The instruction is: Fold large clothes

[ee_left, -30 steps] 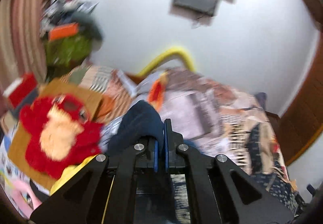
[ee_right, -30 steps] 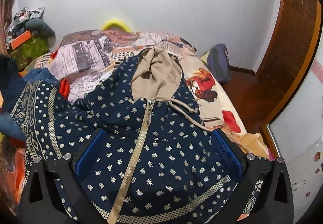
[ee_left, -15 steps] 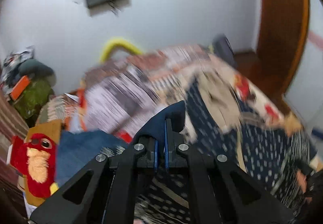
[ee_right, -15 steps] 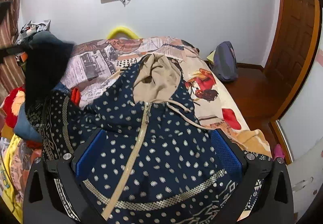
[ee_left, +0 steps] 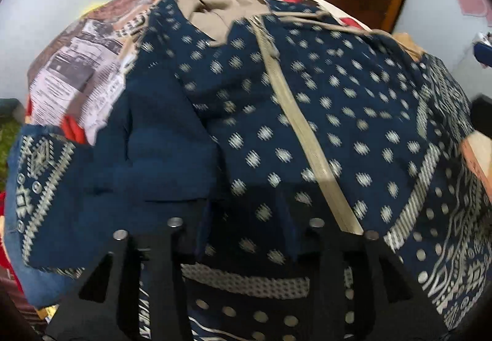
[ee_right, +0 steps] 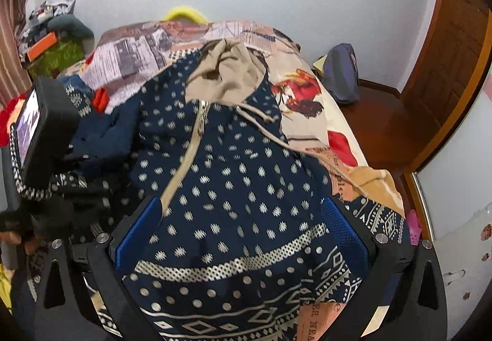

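We are holding the left tool point(ee_left: 246, 230) low over the hoodie point(ee_left: 323, 113); its jaws have just been opening and now stand apart, with the navy fabric lying loose between them, not pinched. At its 10 o'clock the folded sleeve point(ee_left: 160, 144) is lying across the hoodie's body. We are hovering the right tool point(ee_right: 243, 227) released, pads wide either side of the hem. The hoodie is lying zipper-up on the bed point(ee_right: 138, 61), its beige hood point(ee_right: 227, 73) at 12 o'clock.
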`<state>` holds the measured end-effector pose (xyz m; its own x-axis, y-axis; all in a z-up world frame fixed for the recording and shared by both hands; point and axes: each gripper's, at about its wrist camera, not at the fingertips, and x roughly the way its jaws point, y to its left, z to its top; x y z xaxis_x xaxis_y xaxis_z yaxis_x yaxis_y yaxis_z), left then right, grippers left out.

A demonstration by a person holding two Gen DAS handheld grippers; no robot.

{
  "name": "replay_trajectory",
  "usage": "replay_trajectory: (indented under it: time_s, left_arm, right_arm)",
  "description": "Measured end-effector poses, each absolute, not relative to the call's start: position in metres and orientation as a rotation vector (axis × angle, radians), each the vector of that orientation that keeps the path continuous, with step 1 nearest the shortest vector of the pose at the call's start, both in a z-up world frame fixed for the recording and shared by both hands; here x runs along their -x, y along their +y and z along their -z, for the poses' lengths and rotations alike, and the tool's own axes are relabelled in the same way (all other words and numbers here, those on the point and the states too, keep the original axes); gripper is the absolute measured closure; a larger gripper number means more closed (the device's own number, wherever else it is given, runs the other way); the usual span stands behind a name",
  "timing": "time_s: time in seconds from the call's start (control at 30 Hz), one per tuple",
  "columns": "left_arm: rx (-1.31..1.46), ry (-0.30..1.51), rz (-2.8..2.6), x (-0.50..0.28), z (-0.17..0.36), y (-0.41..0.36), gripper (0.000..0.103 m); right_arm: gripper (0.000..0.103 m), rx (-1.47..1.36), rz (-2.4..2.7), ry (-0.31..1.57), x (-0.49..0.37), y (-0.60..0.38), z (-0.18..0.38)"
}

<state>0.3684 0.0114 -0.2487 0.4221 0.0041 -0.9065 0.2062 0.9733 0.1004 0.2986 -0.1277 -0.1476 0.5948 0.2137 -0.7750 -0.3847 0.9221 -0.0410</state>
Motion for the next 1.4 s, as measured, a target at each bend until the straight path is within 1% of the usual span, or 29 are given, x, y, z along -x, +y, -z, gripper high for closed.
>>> replay_trajectory:
  time_s: [0.13,0.2,0.27,0.33,0.4,0.53,0.6,0.7,0.83,1.0,1.07,1.1,1.13,1.17,1.2,1.3,1.33,1.37,1.4]
  left_arm:
    - [-0.183,1.121,0.174,-0.349,0.239,0.013,0.053]
    - [-0.147,1.104,0.190,-0.338,0.226,0.021,0.051]
    - [-0.123,1.077,0.176,-0.328,0.210,0.032,0.046]
    - [-0.107,1.046,0.156,-0.319,0.197,0.045,0.044]
    - [-0.086,1.001,0.119,-0.308,0.181,0.066,0.042]
    - [-0.039,0.931,-0.002,-0.292,0.156,0.115,0.037]
    - [-0.028,0.906,-0.061,-0.286,0.150,0.138,0.036]
    - [0.004,0.887,-0.138,-0.276,0.148,0.174,0.036]
    - [0.069,0.925,-0.166,-0.273,0.163,0.209,0.036]
    - [0.115,0.969,-0.146,-0.273,0.188,0.227,0.036]
    - [0.108,0.981,-0.142,-0.274,0.197,0.228,0.036]
    - [0.102,0.986,-0.142,-0.276,0.201,0.228,0.036]
    - [0.096,0.991,-0.144,-0.277,0.205,0.228,0.036]
    - [0.091,0.996,-0.148,-0.279,0.209,0.228,0.036]
    - [0.088,1.001,-0.153,-0.282,0.213,0.229,0.036]
    - [0.087,1.009,-0.168,-0.288,0.222,0.229,0.036]
    - [0.088,1.010,-0.170,-0.290,0.224,0.229,0.036]
    - [0.088,1.007,-0.171,-0.290,0.225,0.229,0.036]
    - [0.086,1.004,-0.171,-0.290,0.226,0.229,0.036]
  right_arm:
    - [0.000,0.226,-0.351,0.876,-0.294,-0.127,0.150]
    - [0.000,0.232,-0.356,0.873,-0.292,-0.123,0.148]
    - [0.000,0.234,-0.367,0.867,-0.292,-0.117,0.145]
    - [0.000,0.233,-0.382,0.863,-0.292,-0.108,0.141]
    - [0.000,0.224,-0.406,0.861,-0.292,-0.097,0.136]
    - [0.000,0.231,-0.476,0.843,-0.291,-0.062,0.128]
    - [0.000,0.256,-0.509,0.834,-0.290,-0.041,0.127]
    - [0.000,0.297,-0.554,0.842,-0.293,-0.010,0.133]
    - [0.000,0.340,-0.610,0.862,-0.298,0.030,0.146]
    - [0.005,0.413,-0.664,0.890,-0.308,0.079,0.170]
    - [0.012,0.428,-0.670,0.920,-0.314,0.092,0.181]
    - [0.013,0.433,-0.679,0.939,-0.317,0.099,0.188]
    - [0.018,0.439,-0.677,0.952,-0.320,0.105,0.194]
    - [0.025,0.444,-0.670,0.963,-0.323,0.109,0.200]
    - [0.028,0.448,-0.663,0.979,-0.327,0.113,0.206]
    - [0.048,0.428,-0.660,1.011,-0.336,0.116,0.218]
    - [0.061,0.430,-0.658,1.009,-0.337,0.118,0.219]
    - [0.069,0.433,-0.649,1.002,-0.338,0.118,0.221]
    - [0.071,0.432,-0.644,0.993,-0.338,0.117,0.221]
